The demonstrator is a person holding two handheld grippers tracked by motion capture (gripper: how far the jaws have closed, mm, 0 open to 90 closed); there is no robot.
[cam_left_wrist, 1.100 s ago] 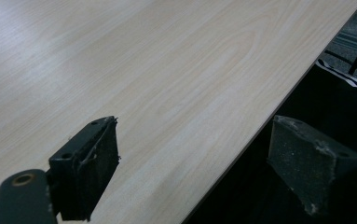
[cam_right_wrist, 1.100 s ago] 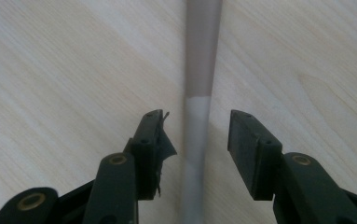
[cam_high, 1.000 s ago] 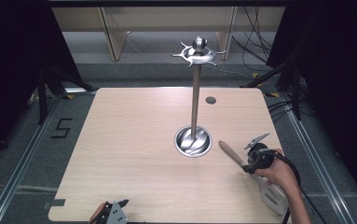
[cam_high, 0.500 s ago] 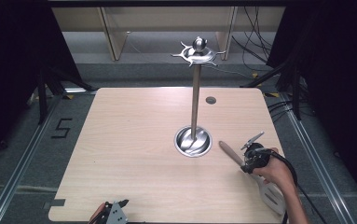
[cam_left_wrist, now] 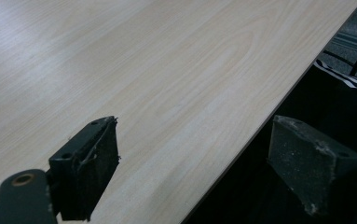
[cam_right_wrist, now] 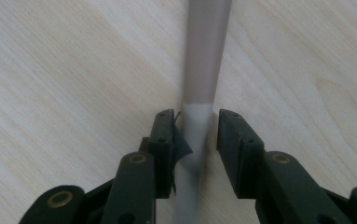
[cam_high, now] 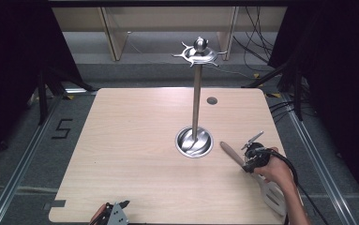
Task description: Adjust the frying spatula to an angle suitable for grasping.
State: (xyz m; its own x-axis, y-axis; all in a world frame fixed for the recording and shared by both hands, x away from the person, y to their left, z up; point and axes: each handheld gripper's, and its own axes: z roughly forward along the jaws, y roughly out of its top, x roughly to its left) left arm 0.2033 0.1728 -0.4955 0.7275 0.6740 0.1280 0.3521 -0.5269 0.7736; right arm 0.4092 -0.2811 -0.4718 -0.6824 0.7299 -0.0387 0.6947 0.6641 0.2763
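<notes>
Two items on your table (cam_high: pixel 135 140), high view: steel utensil stand (cam_high: pixel 195 140) mid-table, spatula (cam_high: pixel 250 171) just right of it, under your right gripper (cam_high: pixel 251 154). Left gripper view: your left gripper (cam_left_wrist: pixel 192 154) released, over the table edge. Right gripper view: jaws just closing around the spatula's handle (cam_right_wrist: pixel 204 70), left pad touching, right pad slightly apart.

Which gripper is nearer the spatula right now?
Right. The right gripper has its jaws around the spatula, where handle meets blade; the jaws have just been closing. The left gripper sits far off at the table's near edge.
</notes>
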